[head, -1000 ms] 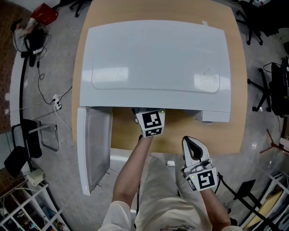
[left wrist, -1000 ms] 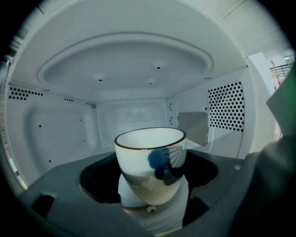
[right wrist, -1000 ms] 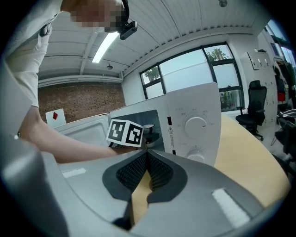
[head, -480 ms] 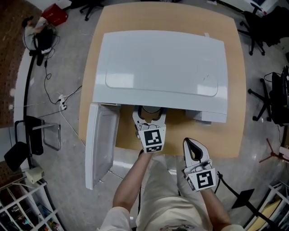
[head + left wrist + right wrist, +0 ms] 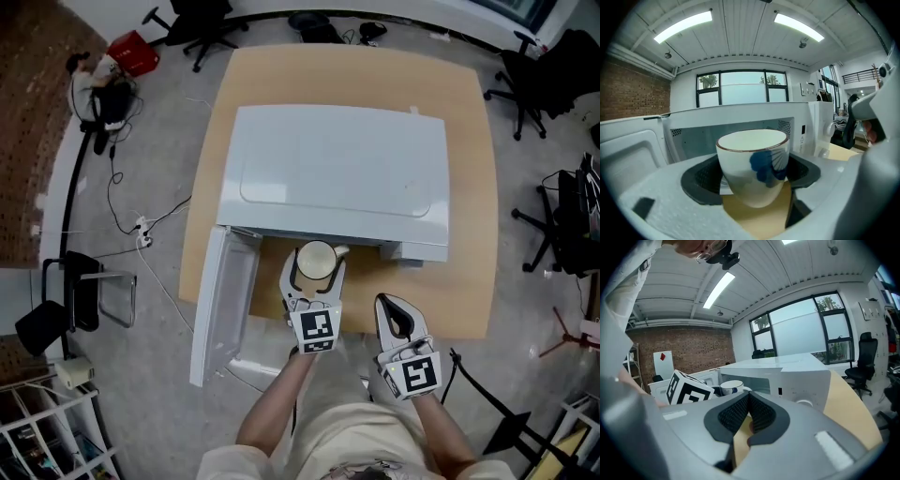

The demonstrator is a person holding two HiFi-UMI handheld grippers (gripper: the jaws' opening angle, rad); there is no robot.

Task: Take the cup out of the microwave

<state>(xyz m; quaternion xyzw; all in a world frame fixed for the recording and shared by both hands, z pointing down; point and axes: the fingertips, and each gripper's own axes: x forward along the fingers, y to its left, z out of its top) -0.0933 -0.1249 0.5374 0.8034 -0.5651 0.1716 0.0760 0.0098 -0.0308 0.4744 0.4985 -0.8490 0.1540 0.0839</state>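
My left gripper [image 5: 315, 270] clamps the white, blue-marked cup [image 5: 753, 164] between its fingers [image 5: 701, 183]. The open microwave [image 5: 337, 173] is just beyond them, tabletop [image 5: 469, 281] beneath. To their right, my right gripper [image 5: 397, 317] has its fingers pressed together, empty.

Bright, even light comes from long white ceiling strip lamps [image 5: 683, 26]. Both gripper views bulge and darken at the corners. A faint sheen lies on the white boxy microwave [image 5: 337, 173].
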